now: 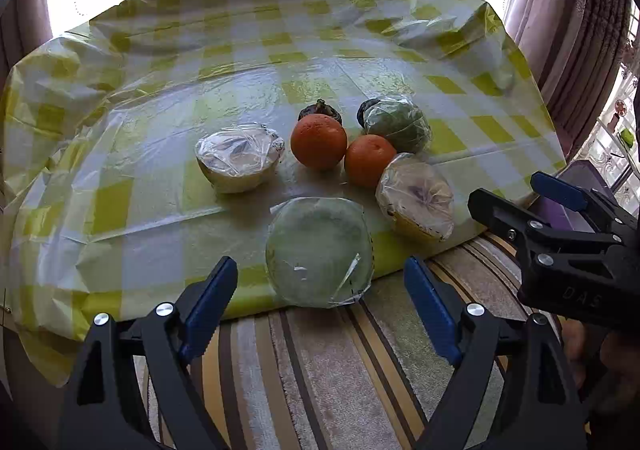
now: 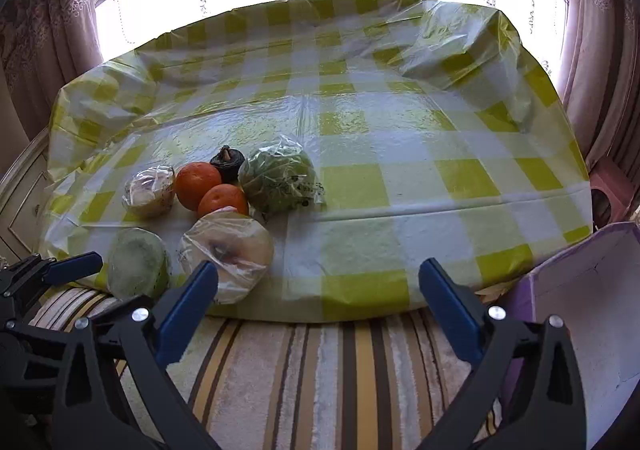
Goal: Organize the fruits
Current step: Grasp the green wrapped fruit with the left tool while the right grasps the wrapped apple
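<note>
Both claws gape wide and empty: left claw point(image 1: 320, 314), right claw point(image 2: 318, 290). A wrapped green fruit point(image 1: 319, 252) sits at the bench point(image 1: 140, 210) edge, two oranges point(image 1: 319, 141) at its 12 o'clock. A purple box point(image 2: 580, 314) stands at 3 o'clock.

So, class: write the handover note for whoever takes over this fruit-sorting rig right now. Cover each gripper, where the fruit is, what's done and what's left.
Left gripper: open, empty, facing the wrapped green fruit at the table's near edge.
Right gripper: open, empty, short of the table; purple box is beside it on the right.
Fruit: two oranges, dark fruit, and wrapped pieces clustered on the checked tablecloth.
Done: nothing visibly sorted.
Left: every fruit. The box is probably the destination; its inside is not visible.
</note>
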### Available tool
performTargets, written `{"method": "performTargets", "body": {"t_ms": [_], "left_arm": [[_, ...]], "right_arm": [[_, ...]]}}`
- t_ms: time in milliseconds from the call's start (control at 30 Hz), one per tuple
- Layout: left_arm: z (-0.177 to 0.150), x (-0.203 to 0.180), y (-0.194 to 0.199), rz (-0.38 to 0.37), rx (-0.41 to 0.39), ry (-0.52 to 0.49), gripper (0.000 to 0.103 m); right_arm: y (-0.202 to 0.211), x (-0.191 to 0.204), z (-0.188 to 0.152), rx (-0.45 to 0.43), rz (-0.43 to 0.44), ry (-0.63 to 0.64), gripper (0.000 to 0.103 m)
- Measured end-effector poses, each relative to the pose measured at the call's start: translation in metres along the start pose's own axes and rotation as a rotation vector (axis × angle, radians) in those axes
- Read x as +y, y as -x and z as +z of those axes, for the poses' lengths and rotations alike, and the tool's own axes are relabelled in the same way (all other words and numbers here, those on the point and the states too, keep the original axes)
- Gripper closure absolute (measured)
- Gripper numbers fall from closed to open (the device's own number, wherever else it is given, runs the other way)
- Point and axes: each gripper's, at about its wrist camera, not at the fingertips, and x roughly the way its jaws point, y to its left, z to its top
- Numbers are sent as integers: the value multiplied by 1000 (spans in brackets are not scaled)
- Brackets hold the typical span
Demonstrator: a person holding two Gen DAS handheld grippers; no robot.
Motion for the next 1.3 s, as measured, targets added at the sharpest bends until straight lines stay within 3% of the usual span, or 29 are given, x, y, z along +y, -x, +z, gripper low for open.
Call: {"method": "performTargets", "body": {"t_ms": [300, 367, 467, 867, 1067, 1300], "left_arm": [[7, -4, -13, 12, 35, -66, 27], [8, -2, -14, 14, 39, -60, 39], [8, 3, -16, -15, 40, -42, 44], [12, 49, -9, 3, -39, 166, 45], [12, 57, -10, -9, -46, 193, 45], [12, 58, -10, -12, -47, 193, 45]], "right_arm": [[-10, 1, 2, 35, 23, 4, 2], [-13, 2, 3, 48, 32, 10, 2], [-17, 8, 3, 59, 42, 29, 2], [-31, 42, 9, 91, 108, 146, 2], [-42, 52, 13, 112, 131, 150, 3], [-54, 52, 16, 143, 132, 131, 16]]}}
